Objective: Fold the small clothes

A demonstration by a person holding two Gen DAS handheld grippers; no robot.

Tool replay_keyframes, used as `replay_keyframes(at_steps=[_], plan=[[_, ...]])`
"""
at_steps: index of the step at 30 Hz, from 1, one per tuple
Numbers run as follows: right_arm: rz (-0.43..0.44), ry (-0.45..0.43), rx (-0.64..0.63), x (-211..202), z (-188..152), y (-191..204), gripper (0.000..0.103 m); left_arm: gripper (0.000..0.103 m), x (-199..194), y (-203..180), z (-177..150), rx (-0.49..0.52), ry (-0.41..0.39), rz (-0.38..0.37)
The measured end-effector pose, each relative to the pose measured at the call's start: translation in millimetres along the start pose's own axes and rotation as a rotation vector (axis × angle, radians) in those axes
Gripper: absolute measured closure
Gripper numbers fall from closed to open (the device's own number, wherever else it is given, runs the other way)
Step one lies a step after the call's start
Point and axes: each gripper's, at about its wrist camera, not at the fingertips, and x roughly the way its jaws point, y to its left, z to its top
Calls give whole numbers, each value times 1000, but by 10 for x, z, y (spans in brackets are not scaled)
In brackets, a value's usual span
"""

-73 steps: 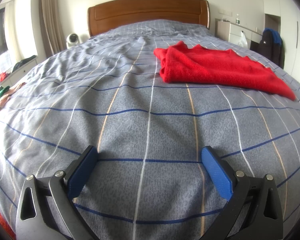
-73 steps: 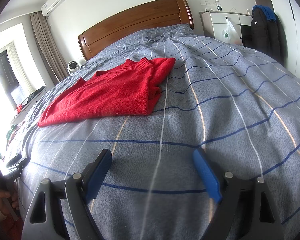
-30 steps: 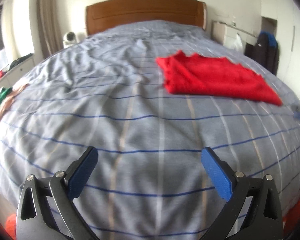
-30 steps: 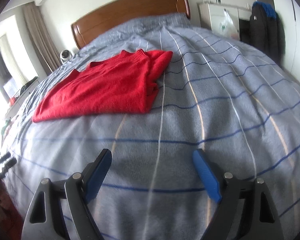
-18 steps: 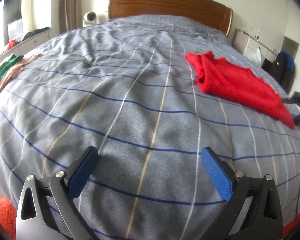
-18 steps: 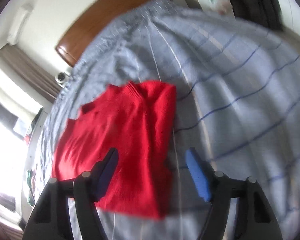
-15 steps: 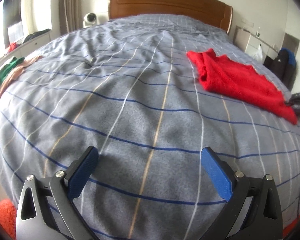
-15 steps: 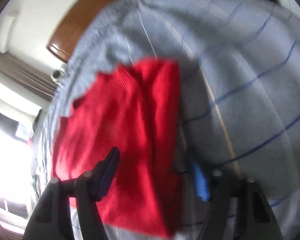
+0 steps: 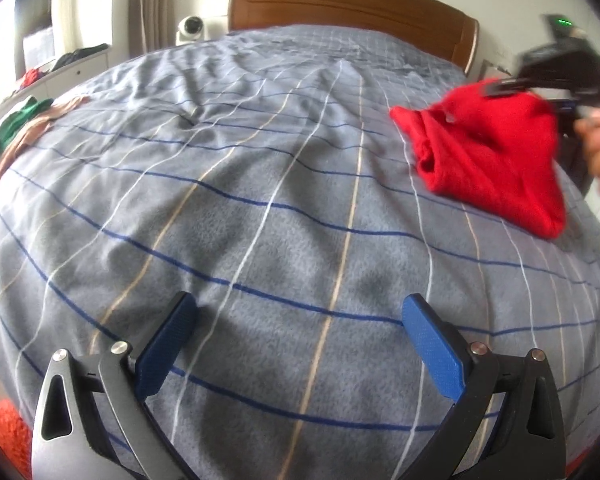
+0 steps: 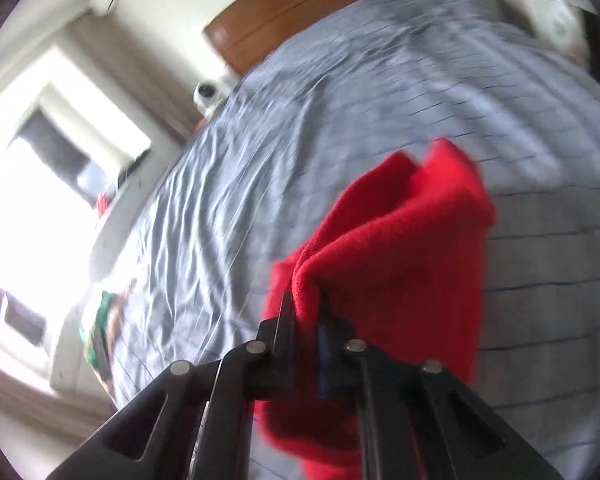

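Gripping a pinch of the red sweater [image 10: 404, 264], your right gripper [image 10: 306, 320] has its jaws drawn close together on a bunched fold of the knit, and part of the garment hangs from that pinch above the checked duvet [image 10: 284, 128]. From the left wrist view the sweater [image 9: 488, 152] sits toward the right side of the bed, its far edge lifted where your right gripper [image 9: 504, 87] holds it, its lower end still lying on the duvet [image 9: 260, 208]. Your left gripper [image 9: 296, 334] hovers low over bare duvet, well apart from the sweater, fingers spread wide and holding nothing.

Expect the sweater to be soft, thick and limp: it will sag and double over itself from a single pinch (it is already drooping in folds below your jaws), so one hold point will not keep an edge straight. It looks light, and the fuzzy knit should give the pads good purchase, with little risk of slipping and none of damage. For a clean fold you would likely want the left gripper on a second point along the same edge, at a corner or hem, taking all layers together.

No basket or bin shows in either view. Some other clothes [image 9: 24, 120], green and tan, lie loose at the bed's left edge.
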Motion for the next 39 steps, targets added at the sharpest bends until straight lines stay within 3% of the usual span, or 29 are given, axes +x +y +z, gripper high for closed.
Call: replay_keyframes(at_steps=[3, 4, 5, 9, 11, 15, 22, 26, 31, 35, 39], plan=[[66, 135, 14, 516, -224, 117, 78, 1, -11, -14, -10, 11, 0, 6], [133, 170, 57, 594, -309, 98, 77, 1, -17, -11, -11, 10, 2, 3], [166, 156, 74, 550, -352, 100, 77, 1, -19, -2, -8, 6, 5, -1], [245, 10, 34, 19, -319, 63, 57, 1, -12, 44, 23, -30, 13, -23], [169, -33, -43, -249, -286, 45, 56, 1, -7, 60, 36, -43, 14, -31], [-108, -2, -306, -378, -504, 68, 56, 1, -4, 63, 44, -48, 15, -32], [-217, 75, -409, 112, -1013, 22, 53, 1, -2, 42, 22, -22, 14, -17], [-329, 28, -470, 249, -1128, 197, 45, 0, -5, 6, -4, 8, 14, 1], [-339, 24, -511, 1, -1110, 264, 45, 0, 11, 12, 11, -6, 22, -1], [-332, -101, -494, -305, -995, 390, 45, 0, 11, 4, 14, -6, 21, 0], [-337, -110, -477, -107, -869, 488, 45, 0, 10, -7, 5, 5, 20, 4]])
